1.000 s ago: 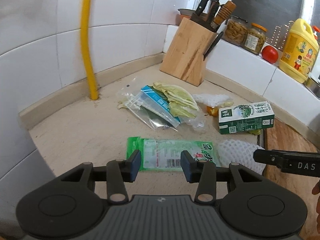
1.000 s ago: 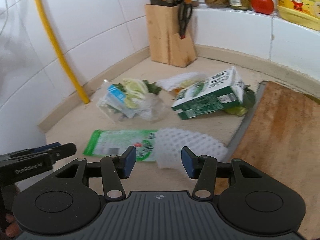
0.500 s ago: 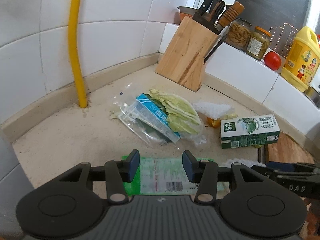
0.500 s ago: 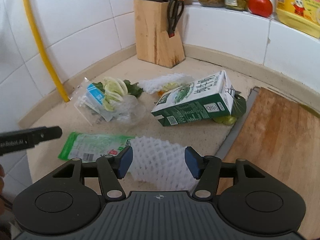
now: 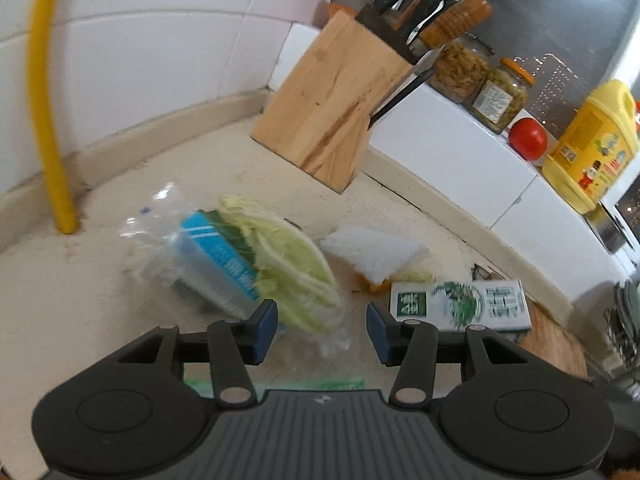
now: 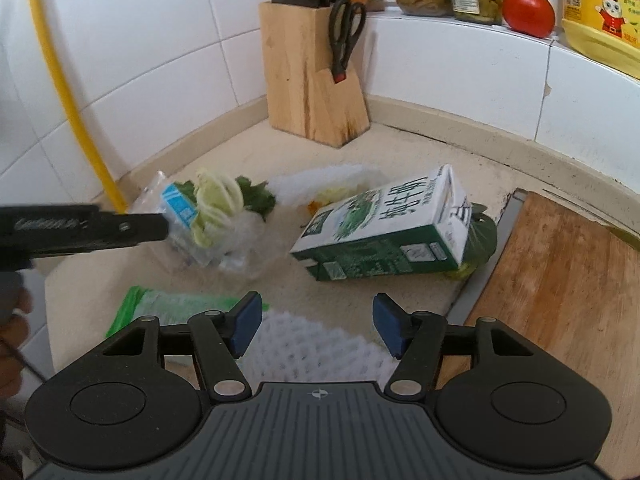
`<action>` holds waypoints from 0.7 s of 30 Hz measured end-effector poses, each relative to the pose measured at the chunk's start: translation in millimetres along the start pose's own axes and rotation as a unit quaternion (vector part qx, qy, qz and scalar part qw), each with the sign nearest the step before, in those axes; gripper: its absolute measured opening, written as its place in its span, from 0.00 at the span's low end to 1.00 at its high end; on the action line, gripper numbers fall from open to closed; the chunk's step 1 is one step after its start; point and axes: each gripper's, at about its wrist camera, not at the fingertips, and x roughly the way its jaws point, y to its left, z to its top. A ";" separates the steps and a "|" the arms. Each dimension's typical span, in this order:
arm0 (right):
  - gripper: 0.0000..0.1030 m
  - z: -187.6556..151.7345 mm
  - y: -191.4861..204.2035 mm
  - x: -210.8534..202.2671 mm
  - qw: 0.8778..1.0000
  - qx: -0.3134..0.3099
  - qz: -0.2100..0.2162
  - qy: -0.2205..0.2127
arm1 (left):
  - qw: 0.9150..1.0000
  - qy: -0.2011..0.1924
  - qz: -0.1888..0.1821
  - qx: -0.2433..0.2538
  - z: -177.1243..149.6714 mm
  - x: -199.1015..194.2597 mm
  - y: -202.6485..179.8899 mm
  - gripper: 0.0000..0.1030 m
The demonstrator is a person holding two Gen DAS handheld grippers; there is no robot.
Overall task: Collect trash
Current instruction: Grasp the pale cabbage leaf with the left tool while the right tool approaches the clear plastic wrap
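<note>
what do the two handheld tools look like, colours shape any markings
Both tools match: the left tool and right tool each have a ribbed dark grey body, two round black discs at the sides, and black linkage arms with silver pivot pins leading to blue finger pads. A small cross-in-circle mark sits on the right body. Seen side-on from the right wrist view, the left tool carries pale, blurred lettering.

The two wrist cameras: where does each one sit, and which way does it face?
Left wrist: on the left gripper, angled down at cabbage leaves; its own open fingers show.
Right wrist: on the right gripper, angled down over white foam netting; its open fingers, the left gripper and a hand show.
Shared: milk carton, knife block.
</note>
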 end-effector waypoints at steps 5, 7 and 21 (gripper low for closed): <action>0.67 2.2 -12.7 1.3 1.000 0.014 0.008 0.000 | 0.999 0.027 0.016 -0.022 17.7 35.1 -1.3 0.42; 0.67 2.0 -16.8 2.4 1.000 0.018 0.013 0.001 | 0.998 0.036 0.033 -0.038 23.5 49.6 1.2 0.41; 0.34 0.0 -26.5 3.9 0.999 0.036 0.030 -0.001 | 0.997 0.013 -0.021 -0.068 6.2 -7.0 19.0 0.07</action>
